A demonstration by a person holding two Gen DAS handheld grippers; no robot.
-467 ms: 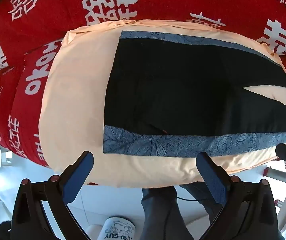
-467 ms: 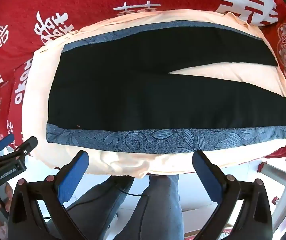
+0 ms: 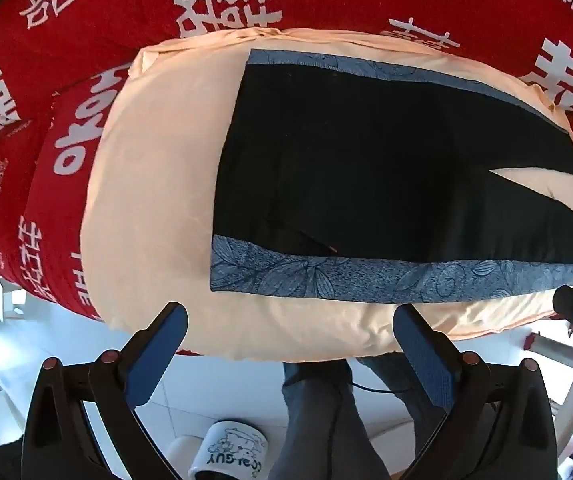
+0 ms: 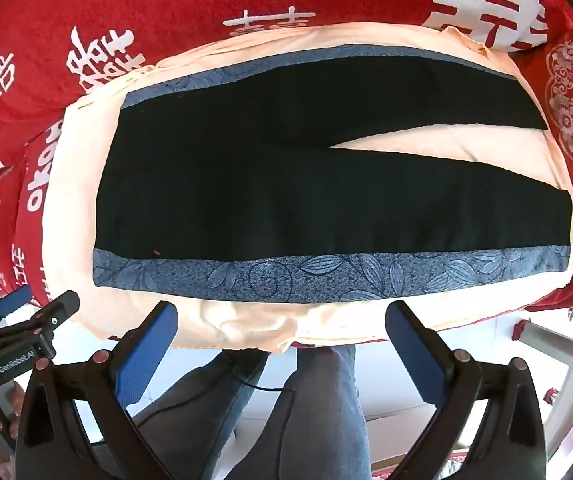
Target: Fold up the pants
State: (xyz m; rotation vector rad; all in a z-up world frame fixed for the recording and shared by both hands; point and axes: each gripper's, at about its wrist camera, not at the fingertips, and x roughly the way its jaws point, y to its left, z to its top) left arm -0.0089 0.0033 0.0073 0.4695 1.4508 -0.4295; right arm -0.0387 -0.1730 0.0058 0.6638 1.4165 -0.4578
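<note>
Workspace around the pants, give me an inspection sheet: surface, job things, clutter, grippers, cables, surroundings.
Surface: peach cloth spread over a red printed cover.
Job's things: black pants lying flat and unfolded, legs apart at the right, blue leaf-print bands along both long edges.
Clutter: nothing seen on the cloth.
Grippers: left gripper and right gripper both open, holding nothing, at the near edge.
Cables: thin black cable across the person's grey trouser legs.
Surroundings: printed white mug below, white floor.
</note>
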